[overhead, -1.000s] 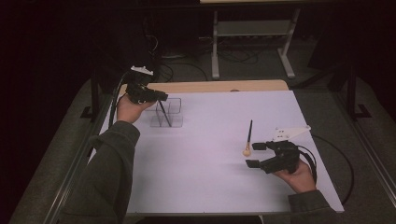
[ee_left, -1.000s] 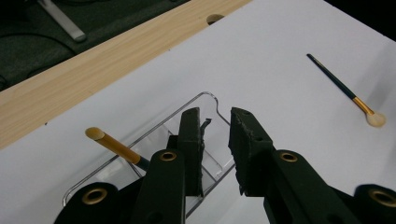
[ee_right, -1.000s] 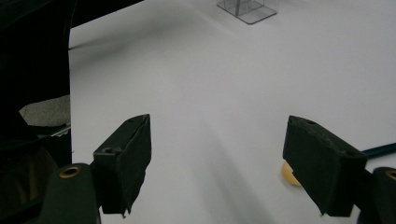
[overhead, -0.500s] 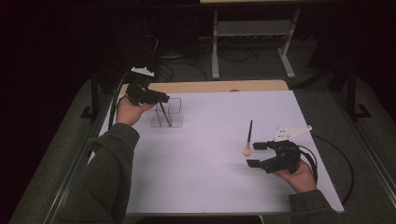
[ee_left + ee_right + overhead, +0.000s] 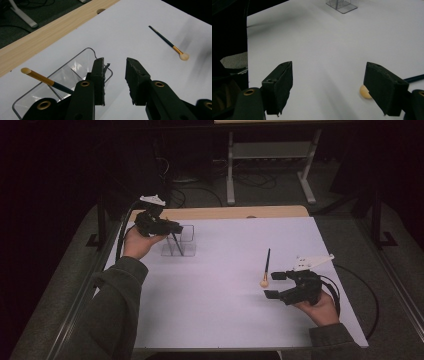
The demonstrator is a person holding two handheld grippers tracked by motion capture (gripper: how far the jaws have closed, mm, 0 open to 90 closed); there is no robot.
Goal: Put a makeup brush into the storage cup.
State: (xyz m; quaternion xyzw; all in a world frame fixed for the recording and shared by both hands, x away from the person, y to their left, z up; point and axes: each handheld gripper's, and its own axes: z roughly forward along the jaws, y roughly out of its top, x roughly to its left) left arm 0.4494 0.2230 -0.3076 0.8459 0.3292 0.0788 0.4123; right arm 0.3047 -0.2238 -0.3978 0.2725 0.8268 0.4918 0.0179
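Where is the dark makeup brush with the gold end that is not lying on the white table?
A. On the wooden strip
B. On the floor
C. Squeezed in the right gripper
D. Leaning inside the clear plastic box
D: in the left gripper view, the dark gold-ended makeup brush leans inside the clear plastic box, by the open left gripper.

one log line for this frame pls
left tool: jaws just opening, empty, over clear holder with brush | right tool: open beside loose brush

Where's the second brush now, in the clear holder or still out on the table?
Out. The second brush lies flat on the white table, near the right tongs, apart from the clear holder, which holds another brush.
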